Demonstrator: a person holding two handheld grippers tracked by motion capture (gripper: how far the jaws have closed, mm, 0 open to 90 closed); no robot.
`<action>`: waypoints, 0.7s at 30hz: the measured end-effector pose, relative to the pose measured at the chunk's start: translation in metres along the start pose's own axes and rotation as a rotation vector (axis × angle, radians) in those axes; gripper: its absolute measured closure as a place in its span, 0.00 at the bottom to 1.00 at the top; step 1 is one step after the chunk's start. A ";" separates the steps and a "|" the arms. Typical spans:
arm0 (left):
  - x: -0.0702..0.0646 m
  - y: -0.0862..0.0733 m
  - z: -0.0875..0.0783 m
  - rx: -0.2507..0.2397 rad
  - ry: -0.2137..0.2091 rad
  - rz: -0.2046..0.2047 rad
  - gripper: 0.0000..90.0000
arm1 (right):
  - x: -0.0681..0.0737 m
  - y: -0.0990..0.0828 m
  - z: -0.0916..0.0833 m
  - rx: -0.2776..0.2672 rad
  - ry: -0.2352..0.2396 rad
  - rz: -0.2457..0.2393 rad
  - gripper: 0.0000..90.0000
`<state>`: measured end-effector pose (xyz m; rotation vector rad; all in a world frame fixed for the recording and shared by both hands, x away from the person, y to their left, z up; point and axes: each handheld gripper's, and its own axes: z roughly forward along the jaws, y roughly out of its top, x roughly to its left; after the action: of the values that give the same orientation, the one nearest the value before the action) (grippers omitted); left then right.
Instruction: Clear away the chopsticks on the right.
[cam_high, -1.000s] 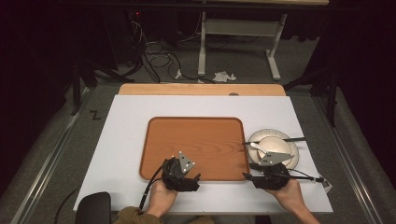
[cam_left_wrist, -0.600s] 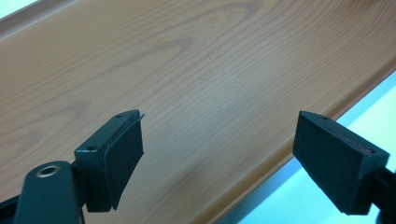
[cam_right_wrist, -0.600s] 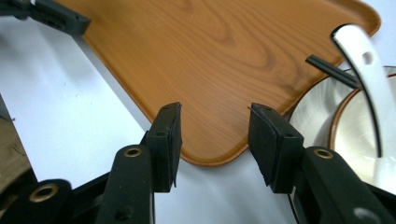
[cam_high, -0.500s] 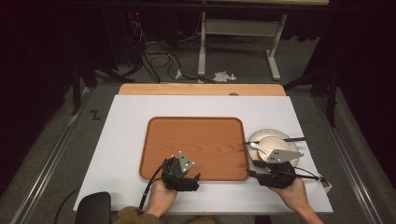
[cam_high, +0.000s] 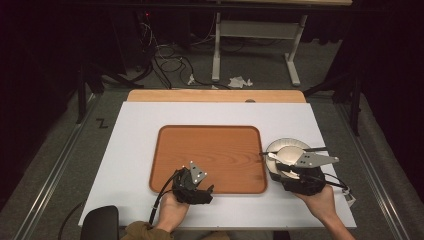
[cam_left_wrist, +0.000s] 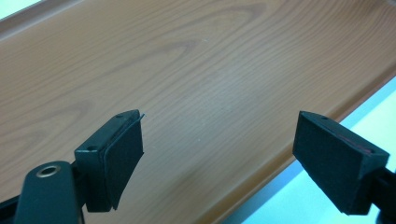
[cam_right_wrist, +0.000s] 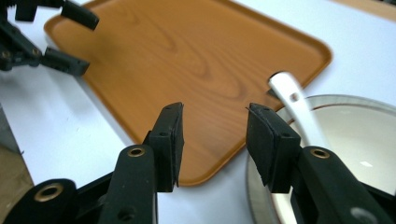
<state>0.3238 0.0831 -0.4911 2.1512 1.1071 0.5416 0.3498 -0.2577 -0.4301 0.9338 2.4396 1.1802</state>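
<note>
bowl (cam_high: 290, 157), with white spoon (cam_right_wrist: 294, 100) inside, right of wooden tray (cam_high: 210, 157), near table edge: likely rigid, glazed, slippery, breakable; grasp at rim; right gripper (cam_right_wrist: 212, 140) just narrowing, empty; left gripper (cam_left_wrist: 219, 154) spread, empty.

Tray (cam_high: 210, 150) mid-table (cam_high: 140, 130); bowl (cam_high: 280, 146) with spoon (cam_high: 272, 157) just right.

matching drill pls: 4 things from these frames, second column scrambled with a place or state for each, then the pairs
1. wooden tray
2. plate
3. left gripper
4. white spoon

A. jaws wide open over the tray's near edge
B. lies in the middle of the white table
C. stands just right of the tray
D. handle juts over the plate's rim toward the tray

Pairs: 1-B, 2-C, 3-A, 4-D
</note>
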 end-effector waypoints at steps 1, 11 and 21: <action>0.000 0.000 0.000 0.001 0.001 0.001 0.18 | -0.002 0.002 -0.002 -0.011 -0.003 -0.001 0.65; 0.000 0.000 0.001 0.004 -0.004 0.002 0.18 | -0.023 0.020 -0.007 -0.059 -0.057 0.053 0.68; 0.000 0.000 0.001 0.005 -0.004 0.004 0.18 | -0.048 0.039 0.003 -0.042 -0.163 0.095 0.70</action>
<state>0.3242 0.0825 -0.4921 2.1580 1.1028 0.5363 0.4044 -0.2698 -0.4033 1.0990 2.2566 1.1332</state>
